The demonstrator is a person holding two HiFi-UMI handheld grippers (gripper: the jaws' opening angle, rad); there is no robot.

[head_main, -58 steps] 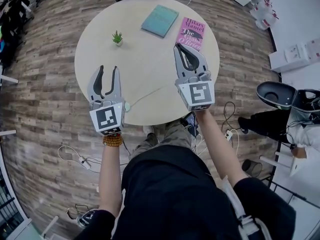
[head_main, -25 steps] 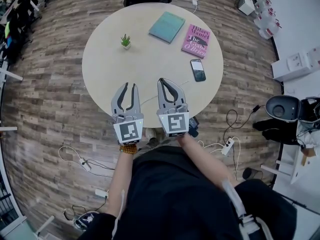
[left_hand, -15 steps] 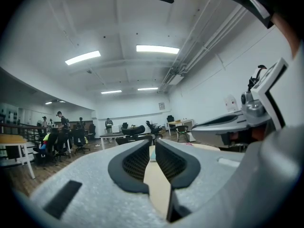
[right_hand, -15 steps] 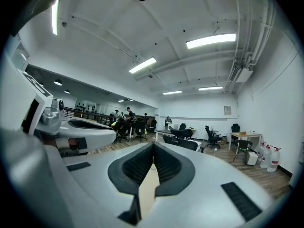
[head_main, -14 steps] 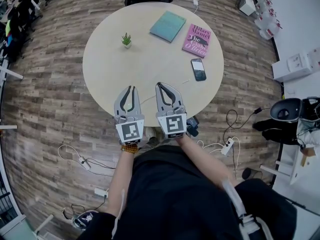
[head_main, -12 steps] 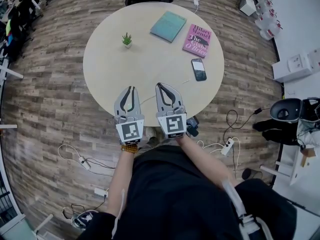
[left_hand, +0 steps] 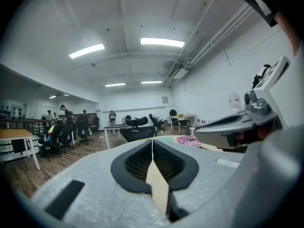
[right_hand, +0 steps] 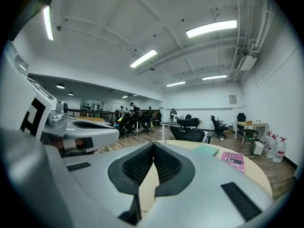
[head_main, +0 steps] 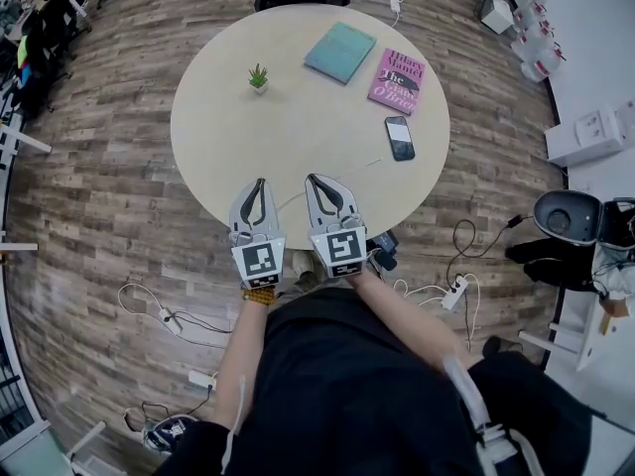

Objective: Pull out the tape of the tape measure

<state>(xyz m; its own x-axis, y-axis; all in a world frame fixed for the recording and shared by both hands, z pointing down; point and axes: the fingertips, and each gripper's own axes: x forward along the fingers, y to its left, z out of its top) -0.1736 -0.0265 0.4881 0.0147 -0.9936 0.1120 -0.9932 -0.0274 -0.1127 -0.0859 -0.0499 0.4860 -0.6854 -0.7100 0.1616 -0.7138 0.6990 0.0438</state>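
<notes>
A thin pale strip (head_main: 369,164), seemingly the pulled-out tape, lies across the near part of the round table (head_main: 228,97) and runs toward my grippers. I cannot see the tape measure's case; it may be hidden behind the grippers. My left gripper (head_main: 260,182) hangs over the table's near edge. Its jaws are closing, and in the left gripper view the tips (left_hand: 152,140) meet with nothing between them. My right gripper (head_main: 310,178) sits close beside it, shut and empty, as its own view (right_hand: 153,144) also shows.
On the table's far half stand a small potted plant (head_main: 258,77), a teal book (head_main: 340,52), a pink book (head_main: 397,81) and a black phone (head_main: 400,138). Cables and a power strip (head_main: 448,291) lie on the wood floor. Office chairs stand beyond the table.
The left gripper's jaws have come together from a clear gap to touching. Both grippers stay side by side at the table's near edge; the right stays shut.
</notes>
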